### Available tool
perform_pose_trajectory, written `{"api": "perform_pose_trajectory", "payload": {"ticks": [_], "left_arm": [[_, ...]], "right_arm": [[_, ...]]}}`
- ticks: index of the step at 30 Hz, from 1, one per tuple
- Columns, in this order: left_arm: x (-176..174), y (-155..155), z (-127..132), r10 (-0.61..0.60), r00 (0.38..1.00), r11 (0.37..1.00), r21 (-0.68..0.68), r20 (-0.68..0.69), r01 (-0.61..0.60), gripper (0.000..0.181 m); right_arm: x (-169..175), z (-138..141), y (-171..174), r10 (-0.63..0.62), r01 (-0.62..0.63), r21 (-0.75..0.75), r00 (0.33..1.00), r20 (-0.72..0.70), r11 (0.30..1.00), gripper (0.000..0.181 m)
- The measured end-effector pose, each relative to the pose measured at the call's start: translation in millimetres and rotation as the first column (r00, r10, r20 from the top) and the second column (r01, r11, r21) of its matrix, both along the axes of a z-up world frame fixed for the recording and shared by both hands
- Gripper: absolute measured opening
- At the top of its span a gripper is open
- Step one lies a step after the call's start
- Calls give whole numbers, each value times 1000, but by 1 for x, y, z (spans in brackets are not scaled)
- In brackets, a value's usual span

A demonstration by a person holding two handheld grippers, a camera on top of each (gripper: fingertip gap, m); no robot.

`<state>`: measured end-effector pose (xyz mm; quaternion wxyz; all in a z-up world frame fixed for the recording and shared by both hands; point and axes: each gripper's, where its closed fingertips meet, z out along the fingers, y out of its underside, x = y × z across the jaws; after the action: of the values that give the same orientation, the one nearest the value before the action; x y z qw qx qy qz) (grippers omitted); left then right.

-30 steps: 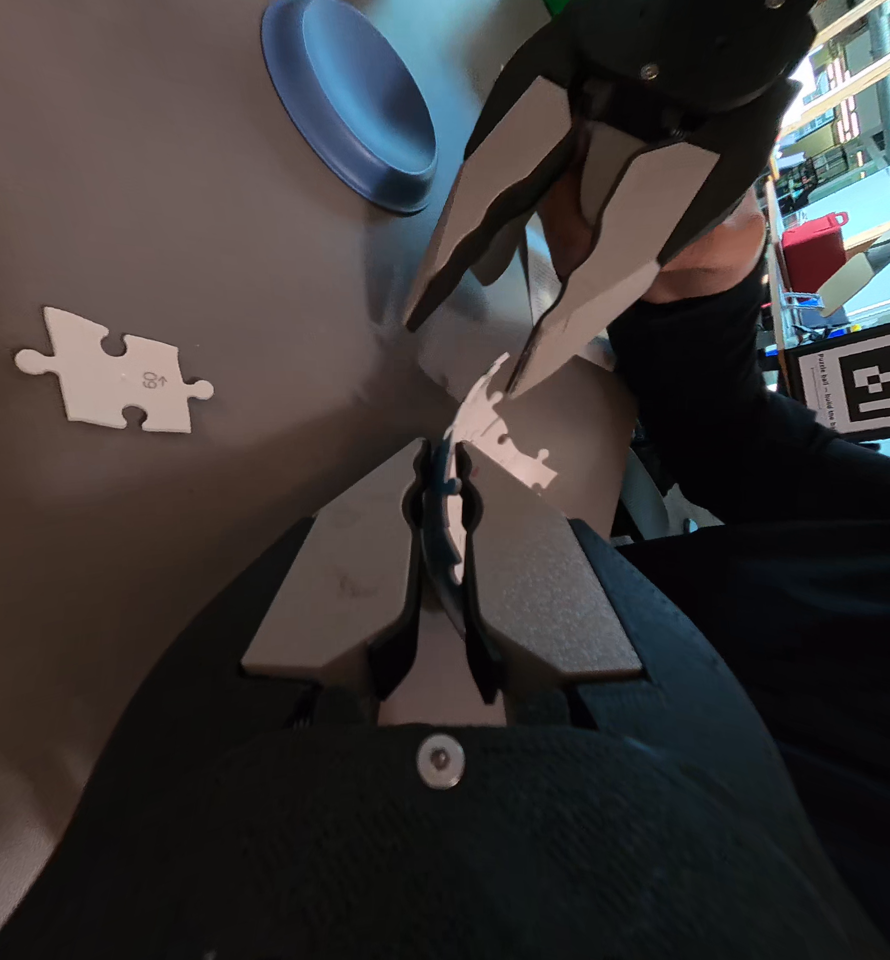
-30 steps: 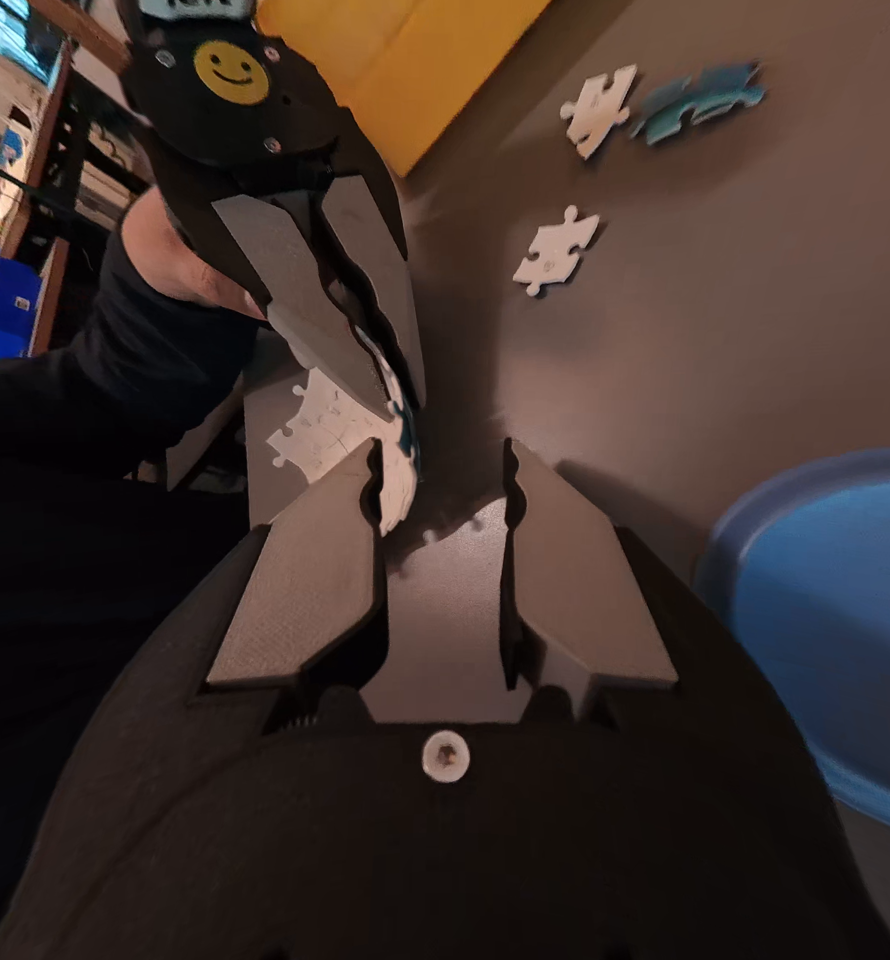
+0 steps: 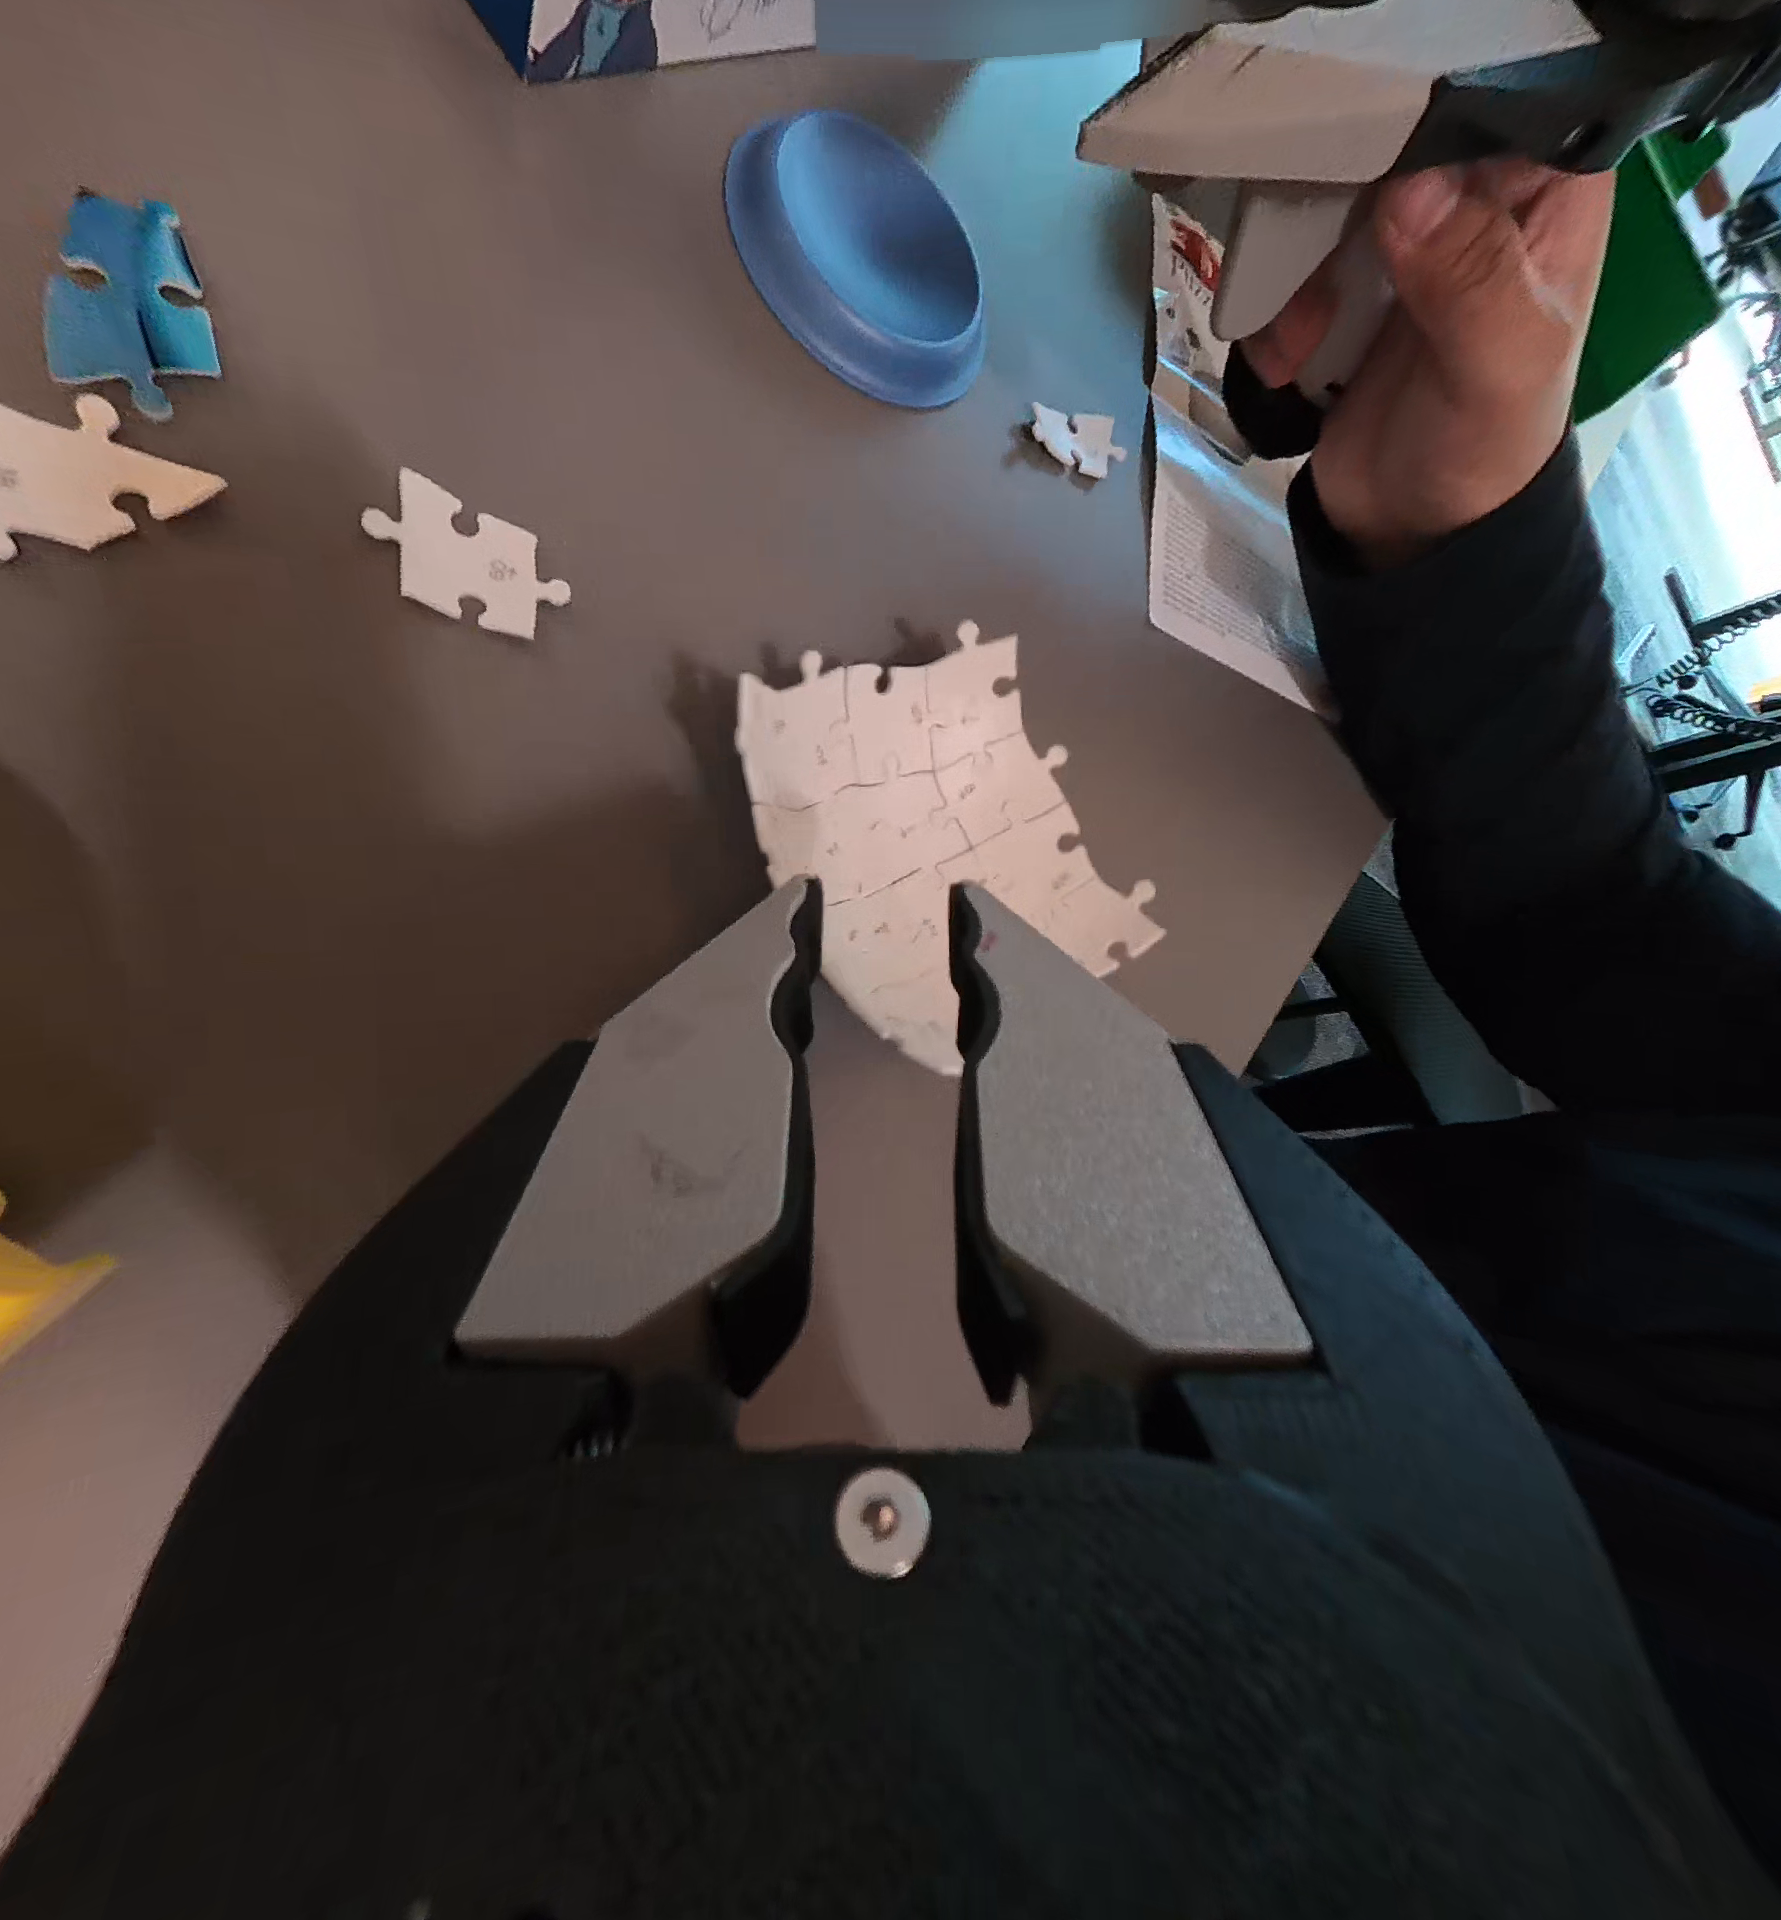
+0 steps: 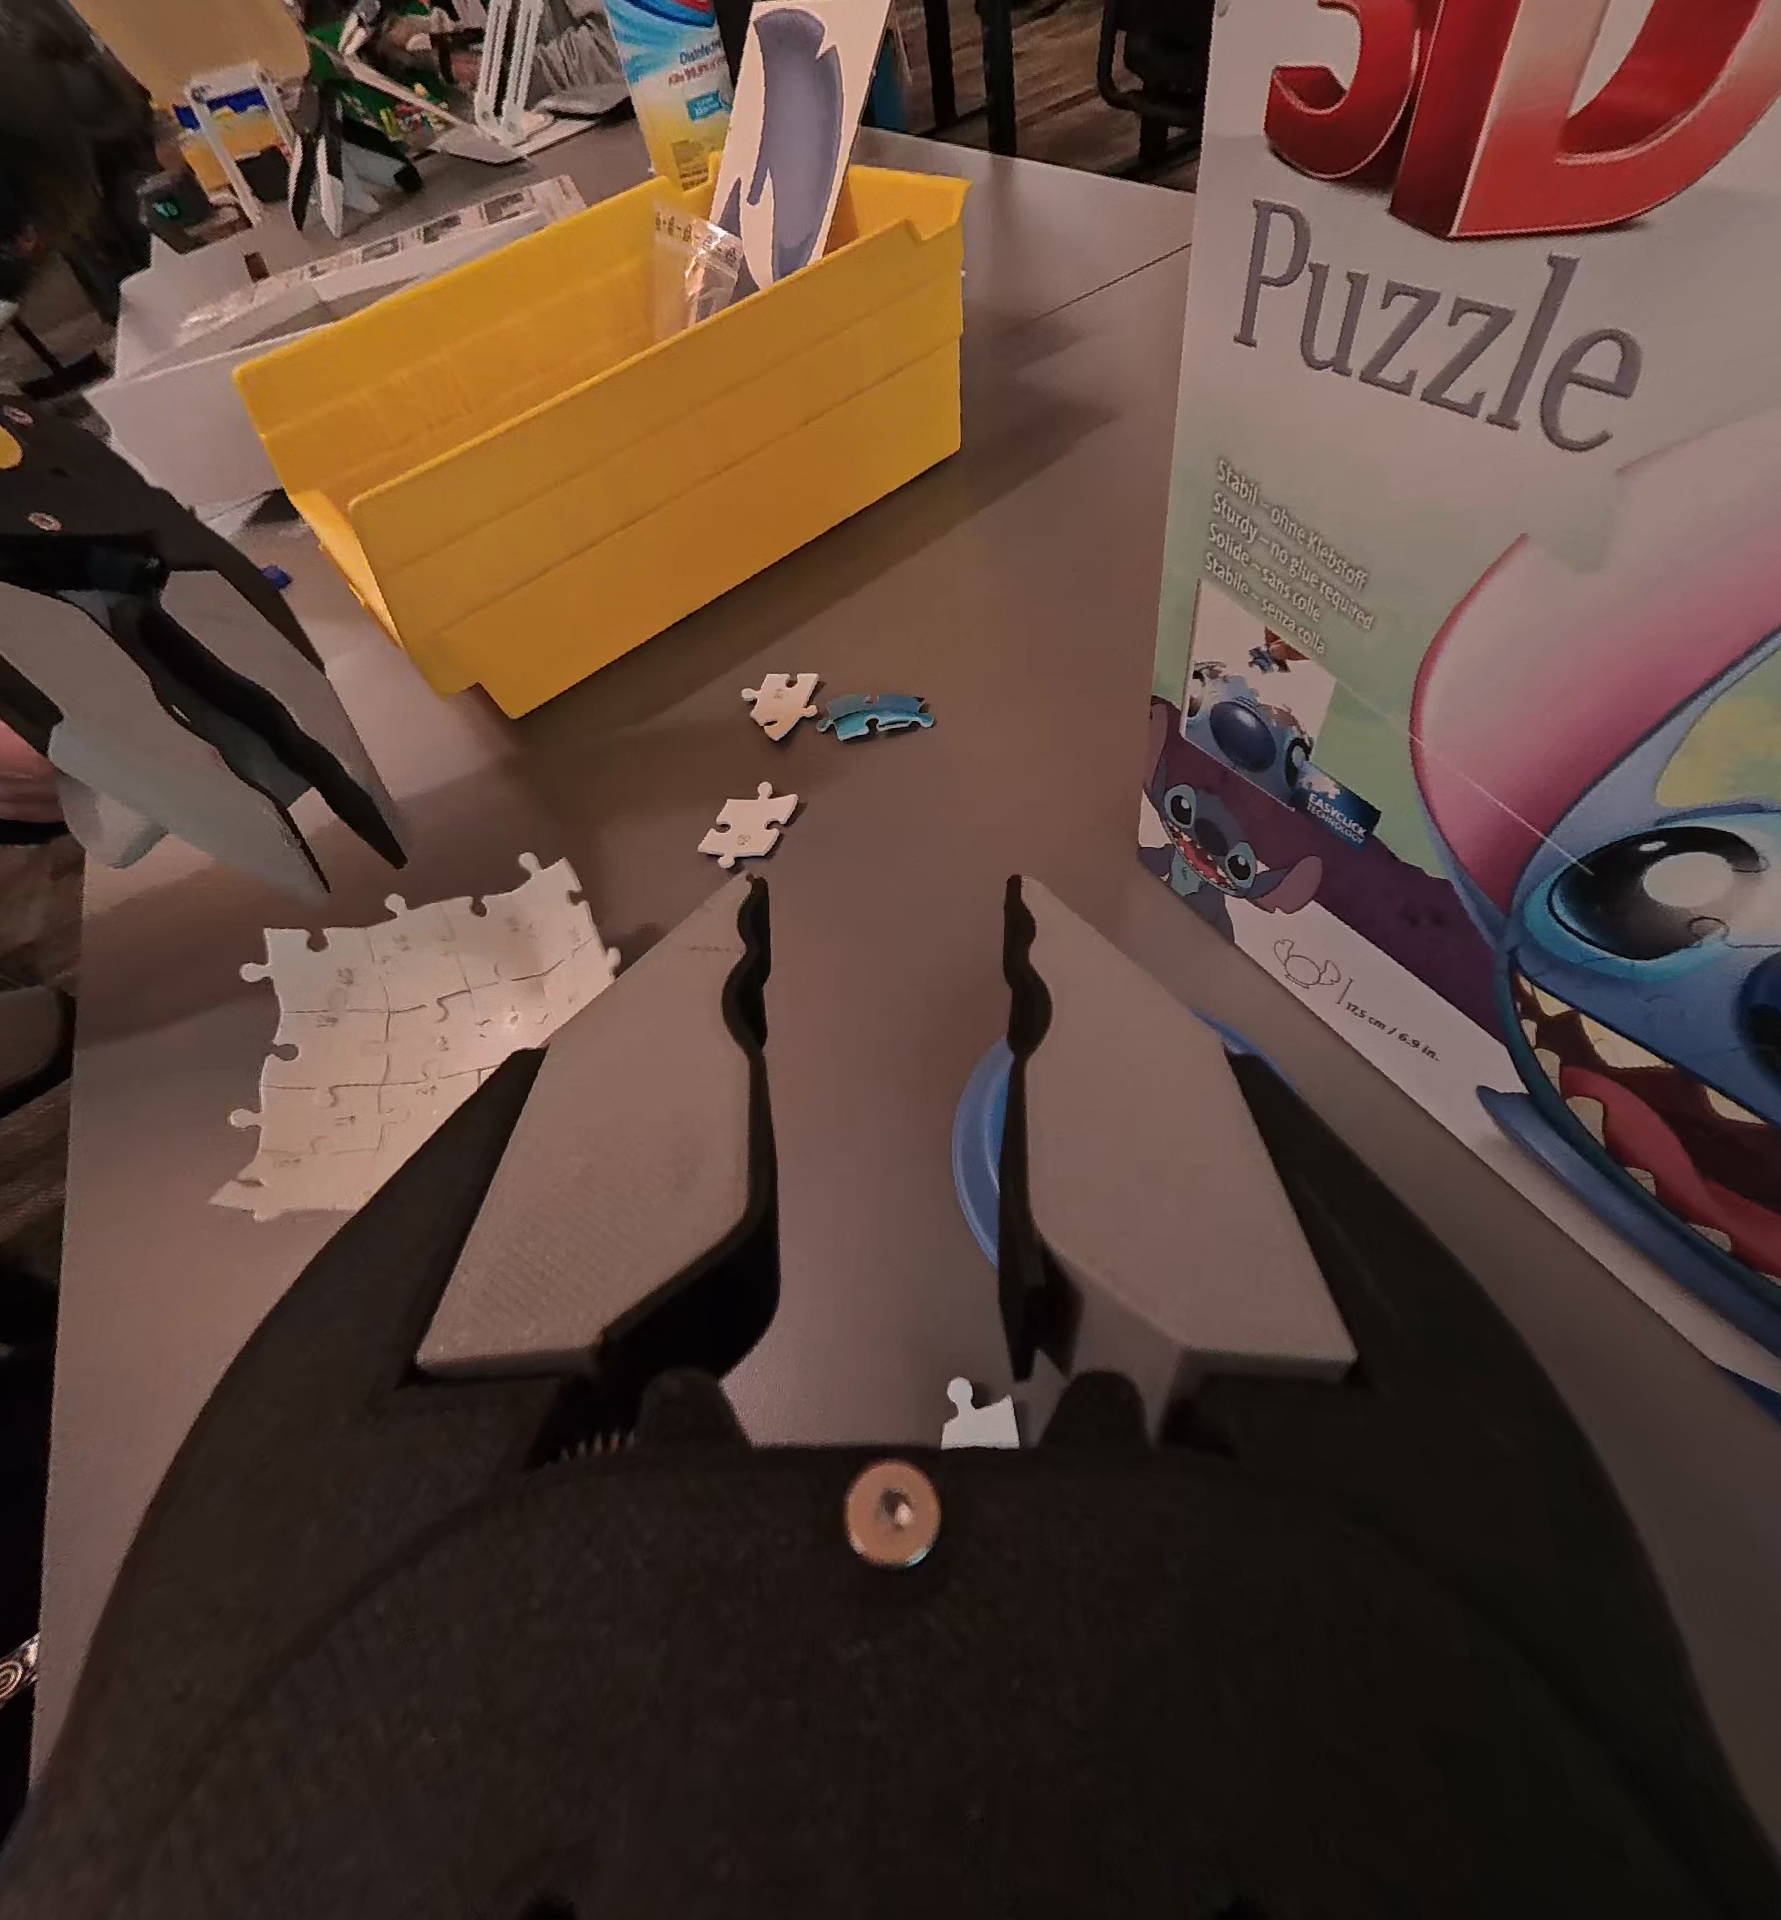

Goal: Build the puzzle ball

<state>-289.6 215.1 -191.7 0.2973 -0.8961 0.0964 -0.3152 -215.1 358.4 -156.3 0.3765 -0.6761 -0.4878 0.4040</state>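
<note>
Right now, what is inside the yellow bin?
In the yellow bin stand a white-and-blue card and a clear plastic bag. The bin's front wall hides its bottom, so anything lower cannot be seen.

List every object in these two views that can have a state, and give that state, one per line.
left gripper: open, empty
right gripper: open, empty
joined panel: assembled, curved, white side up on table
blue stand: empty
yellow bin: upright, holding a card
puzzle box: standing upright
</note>
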Motion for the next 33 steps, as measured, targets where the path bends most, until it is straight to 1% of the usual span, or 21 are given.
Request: {"api": "perform_pose_trajectory", "payload": {"ticks": [12, 16, 18, 22, 27, 33], "left_arm": [[6, -4, -27, -40, 998, 996, -80, 44, 43, 19], [10, -2, -32, -59, 997, 993, -96, 46, 63, 13], [14, 0, -31, -71, 995, 993, -88, 67, 77, 0], [21, 11, -29, -70, 991, 993, -85, 115, 80, 0], [23, 25, -30, -62, 992, 994, -88, 111, 71, 0], [21, 26, -14, -67, 994, 996, -52, 84, 71, 0]], "right_arm": [[-2, -7, -1, 11, -10, -13, 1000, 24, 1000, 42], [-4, -10, -4, 25, -24, -16, 999, 42, 1000, 42], [-5, -11, -5, 29, -29, -10, 998, 48, 1000, 42], [-4, -10, -6, 28, -28, 2, 998, 55, 1000, 41], [-3, -8, -5, 28, -28, 1, 998, 49, 1000, 41], [-2, -6, -6, 40, -40, -6, 998, 41, 999, 42]]}}
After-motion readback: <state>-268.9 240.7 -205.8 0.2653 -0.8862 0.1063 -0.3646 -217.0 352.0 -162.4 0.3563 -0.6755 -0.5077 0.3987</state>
